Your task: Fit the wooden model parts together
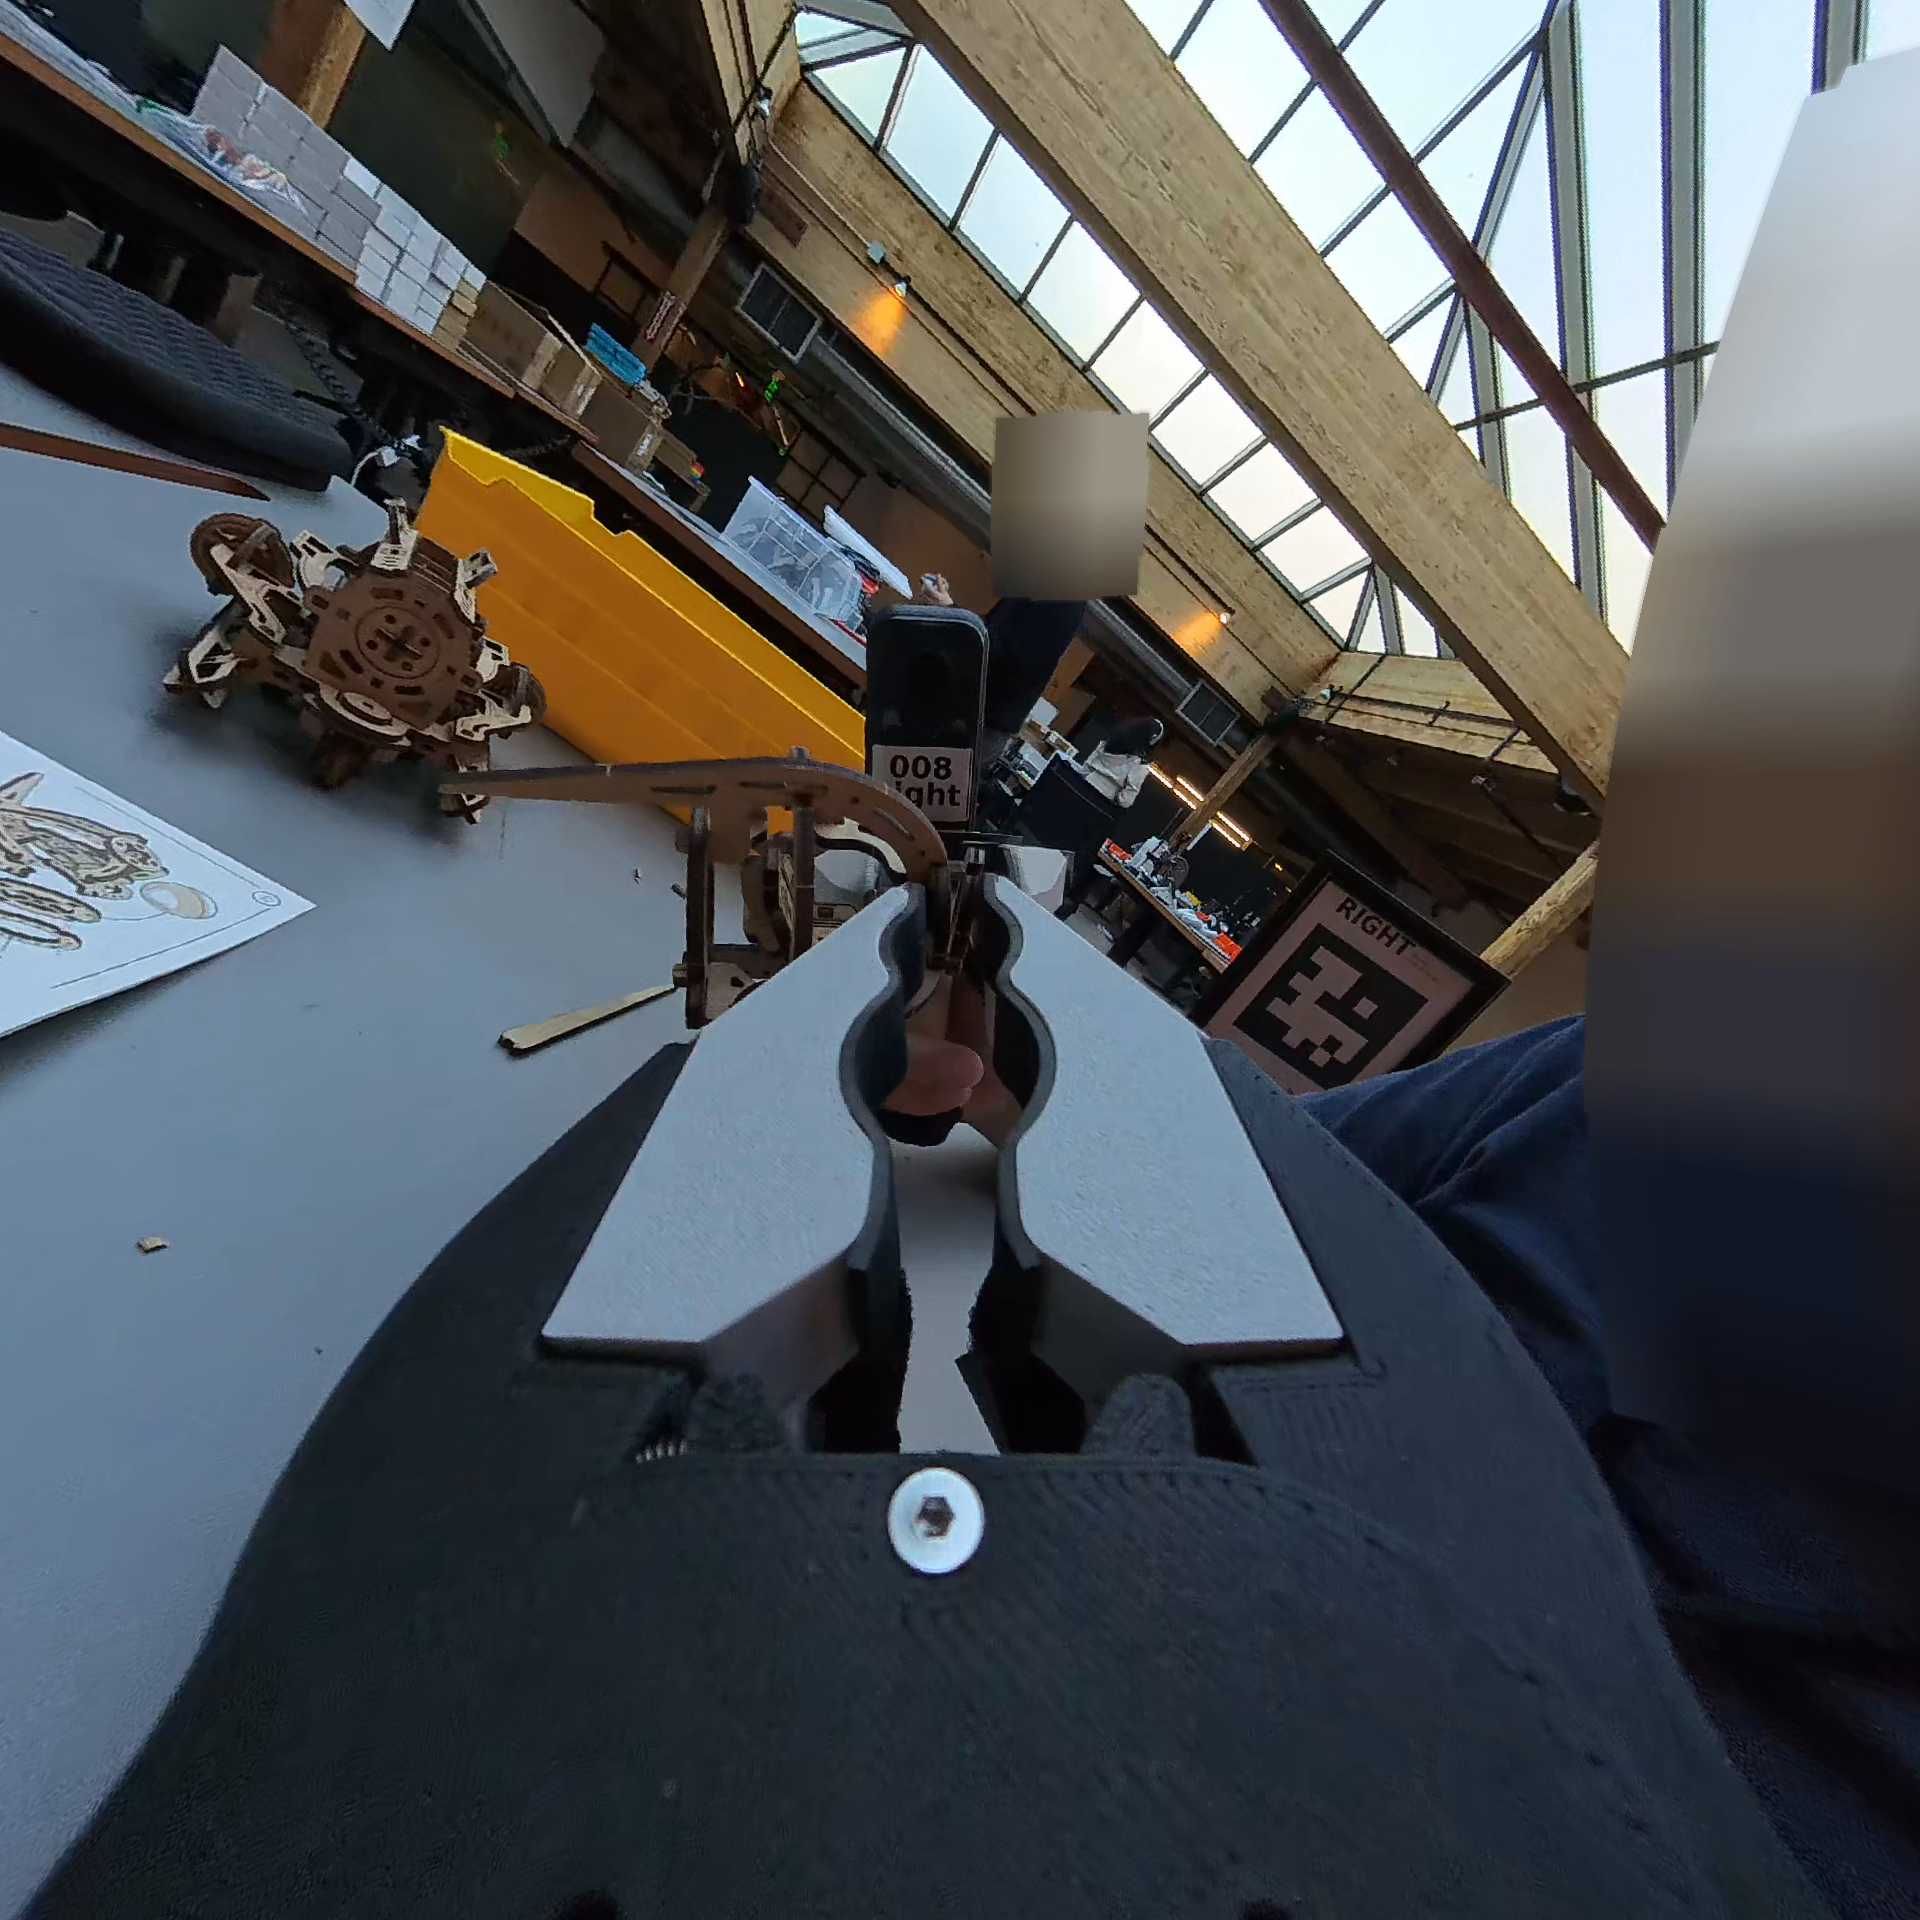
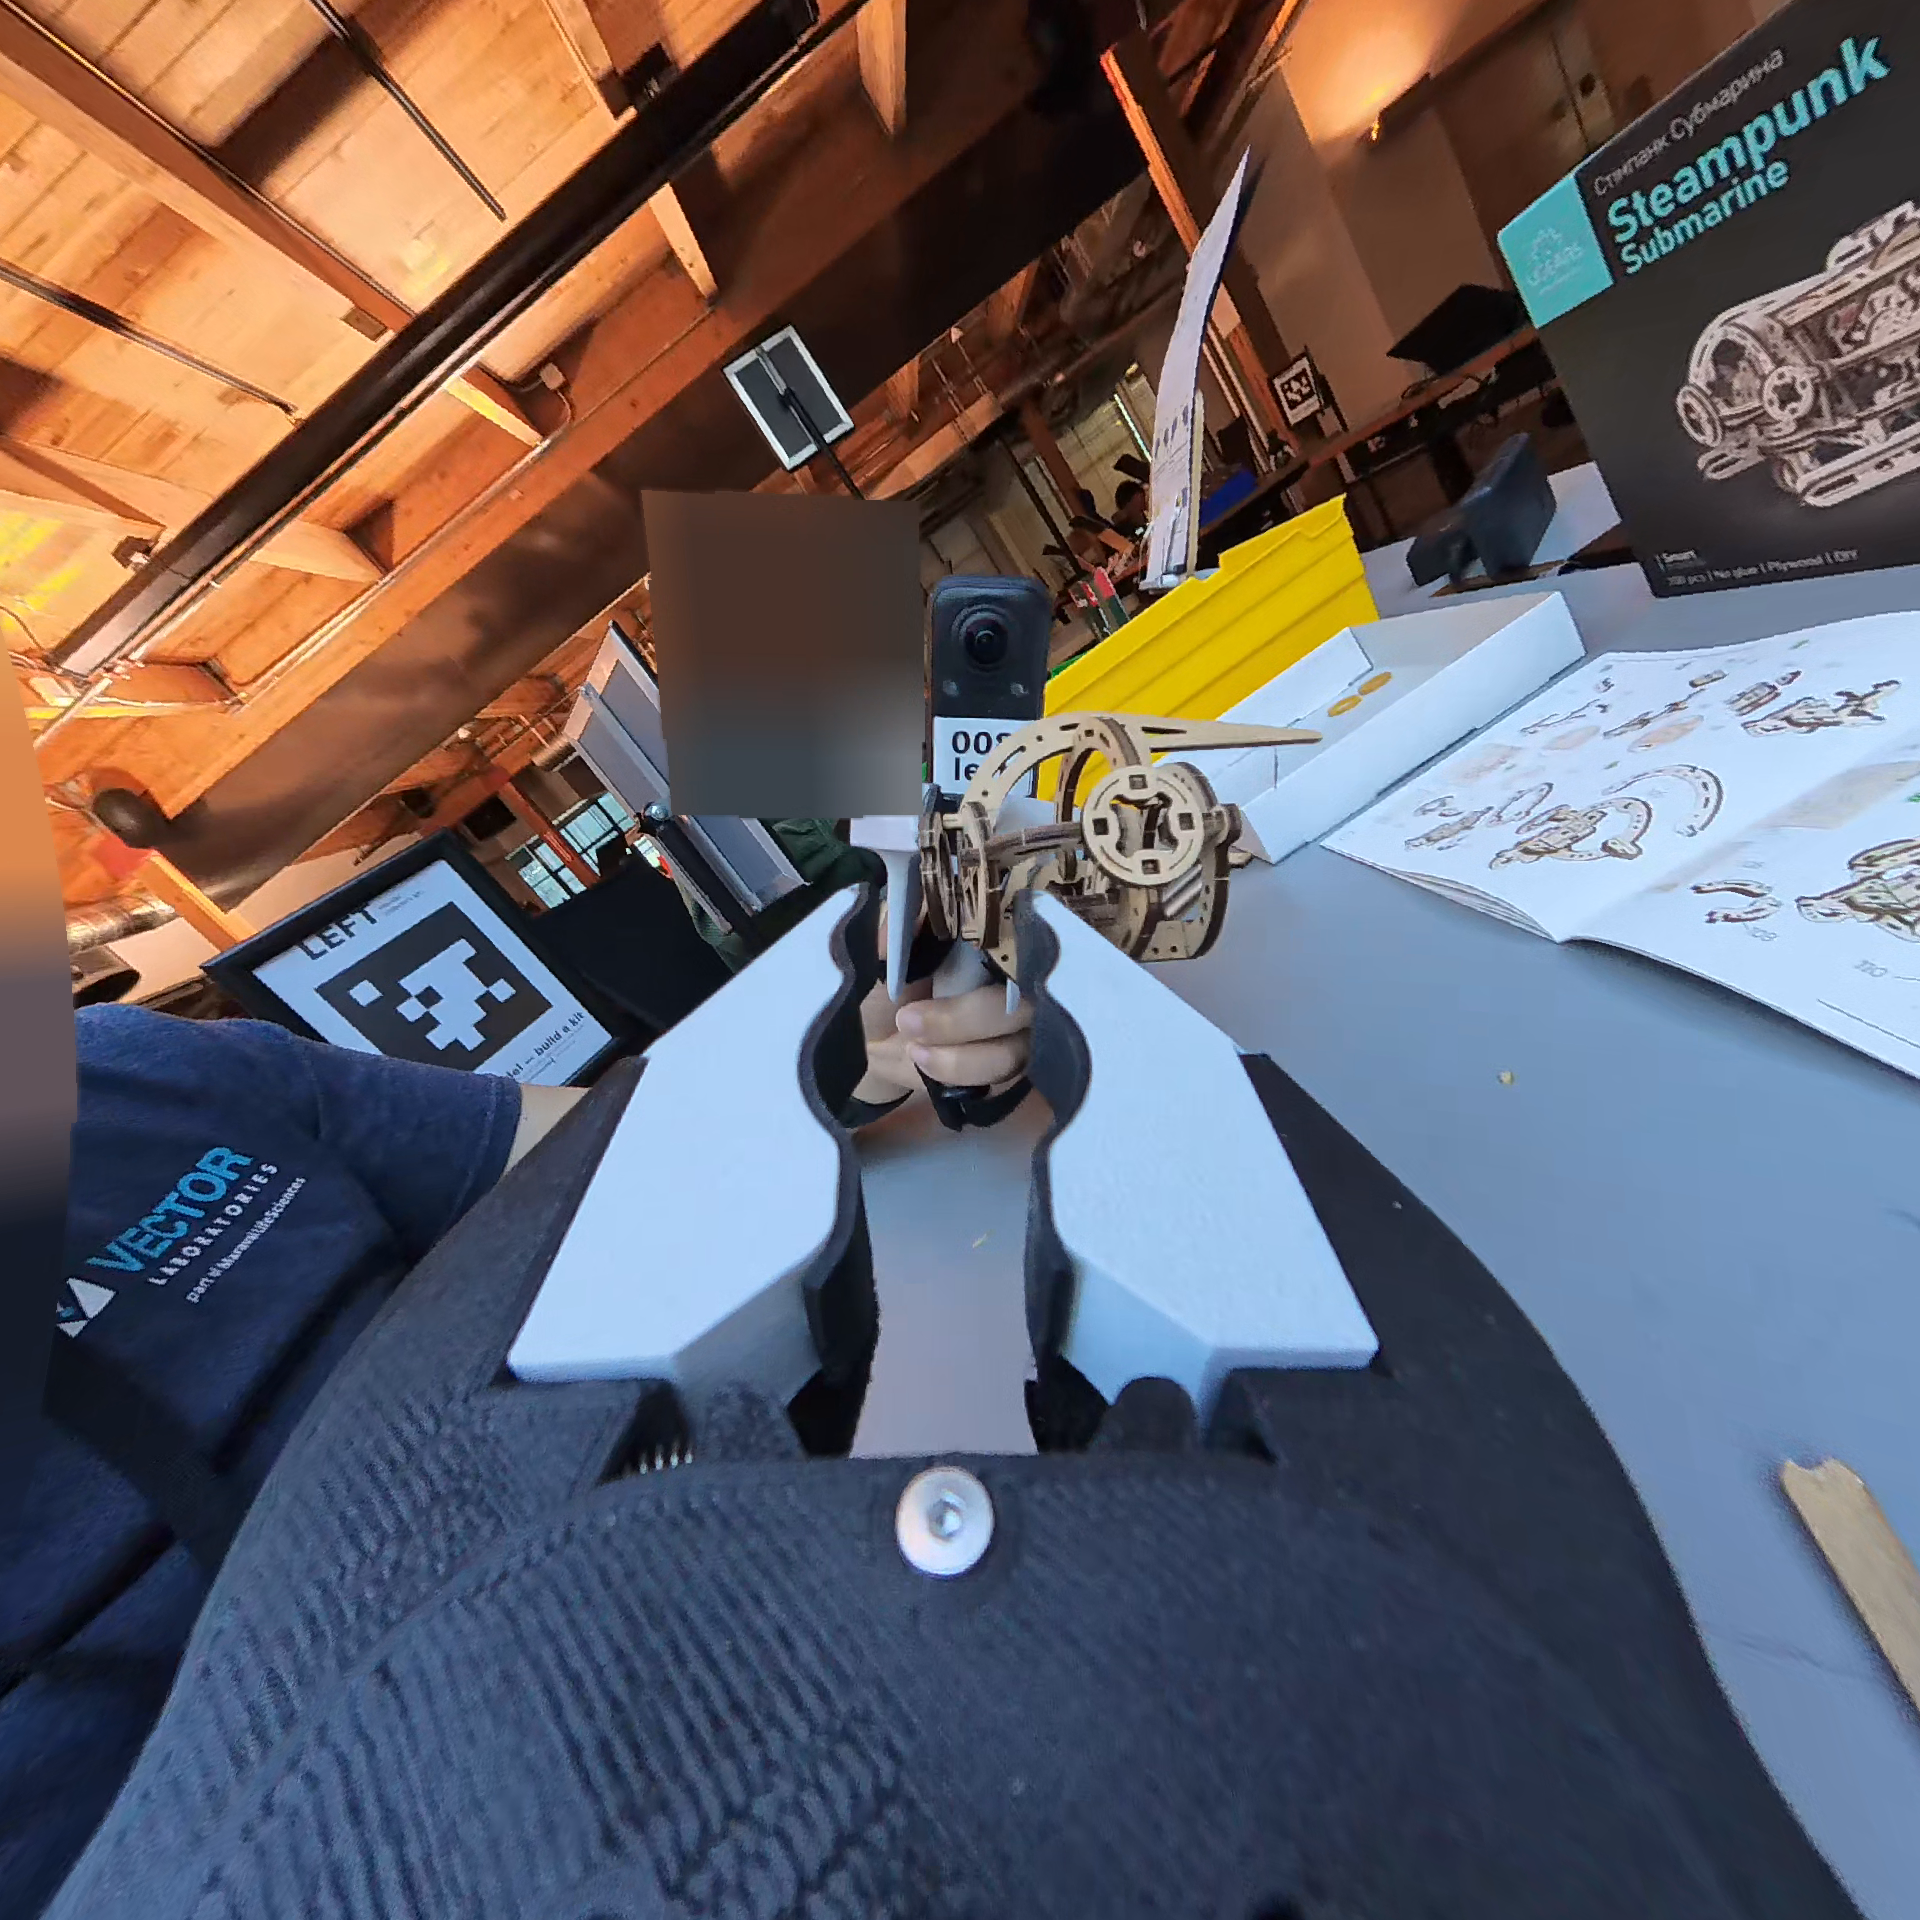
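Note:
A wooden model [image 2: 1143,842] with a curved arch and round wheel-like ends is held above the grey table [image 1: 312,1195] between both grippers, which face each other. My left gripper [image 1: 954,920] is shut on a thin end piece of the model, under the arch [image 1: 727,784]. My right gripper [image 2: 951,909] is closed around the model's other end, with its right pad against the wood. A second, round wooden assembly [image 1: 364,644] stands on the table at the far left. A hand on the opposite gripper's handle shows through each gap.
A yellow bin [image 1: 623,623] stands behind the model. An instruction sheet [image 1: 104,894], an open booklet [image 2: 1662,810], a white tray [image 2: 1403,686] and the kit box [image 2: 1745,312] lie around. A flat wooden stick [image 1: 587,1018] lies near the model. Framed marker boards [image 1: 1351,987] stand at the table edge. My two grippers' fingertips are within a few centimetres of each other.

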### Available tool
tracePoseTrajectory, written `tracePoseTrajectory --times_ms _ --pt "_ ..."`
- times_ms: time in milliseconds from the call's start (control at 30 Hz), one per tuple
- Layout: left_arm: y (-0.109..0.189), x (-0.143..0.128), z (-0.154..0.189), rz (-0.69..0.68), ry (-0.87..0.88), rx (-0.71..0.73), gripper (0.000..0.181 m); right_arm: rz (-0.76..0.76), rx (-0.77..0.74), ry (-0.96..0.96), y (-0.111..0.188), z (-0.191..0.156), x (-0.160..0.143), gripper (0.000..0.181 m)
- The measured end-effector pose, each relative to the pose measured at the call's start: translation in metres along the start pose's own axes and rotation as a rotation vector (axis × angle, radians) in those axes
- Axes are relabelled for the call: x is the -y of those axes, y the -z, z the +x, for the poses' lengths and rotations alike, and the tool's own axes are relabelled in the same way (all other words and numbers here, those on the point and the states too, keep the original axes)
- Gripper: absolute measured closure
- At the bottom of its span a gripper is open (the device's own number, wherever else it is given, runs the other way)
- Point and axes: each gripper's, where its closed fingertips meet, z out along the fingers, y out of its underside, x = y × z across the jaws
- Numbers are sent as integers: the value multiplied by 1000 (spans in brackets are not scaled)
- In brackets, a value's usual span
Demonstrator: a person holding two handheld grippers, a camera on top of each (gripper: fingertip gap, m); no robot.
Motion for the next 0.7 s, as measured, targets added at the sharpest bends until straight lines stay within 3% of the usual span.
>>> tracePoseTrajectory --times_ms 700 --pt "-6 -1 16 -3 -253 37 174 23 -28 200 0 -12 5 176"
